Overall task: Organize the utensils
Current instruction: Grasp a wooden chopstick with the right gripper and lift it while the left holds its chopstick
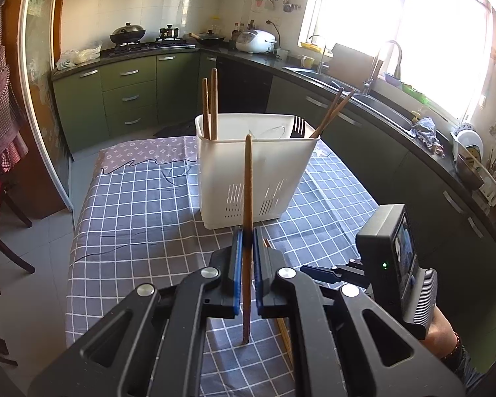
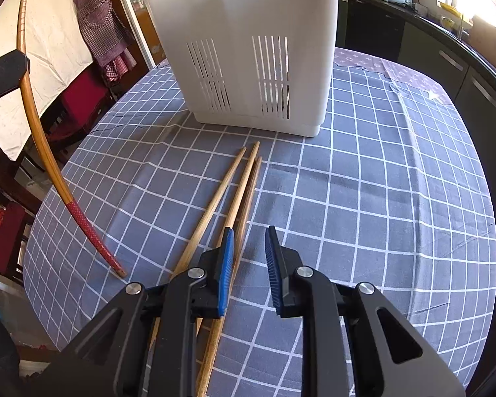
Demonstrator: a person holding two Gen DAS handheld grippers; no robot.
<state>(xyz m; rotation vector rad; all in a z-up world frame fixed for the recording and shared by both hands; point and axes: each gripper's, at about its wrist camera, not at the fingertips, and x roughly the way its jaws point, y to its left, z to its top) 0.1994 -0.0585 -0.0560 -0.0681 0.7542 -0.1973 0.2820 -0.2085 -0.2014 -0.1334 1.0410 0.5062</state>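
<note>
My left gripper (image 1: 246, 236) is shut on a brown chopstick (image 1: 247, 182), held upright in front of the white utensil caddy (image 1: 258, 165). The caddy holds two chopsticks at its left (image 1: 211, 106), two at its right (image 1: 330, 112) and a black fork (image 1: 297, 127). In the right wrist view, my right gripper (image 2: 248, 235) is open and empty, low over three wooden chopsticks (image 2: 238, 192) lying on the checked cloth before the caddy (image 2: 248, 49). The held chopstick, with a red patterned end (image 2: 92, 238), shows at the left there.
The table has a blue checked cloth (image 1: 132, 205). Green kitchen cabinets (image 1: 129, 96), a counter with a sink (image 1: 363, 96) and a window stand behind. A dark chair (image 1: 3, 231) is left of the table. My right gripper's body (image 1: 390, 258) sits at the table's right.
</note>
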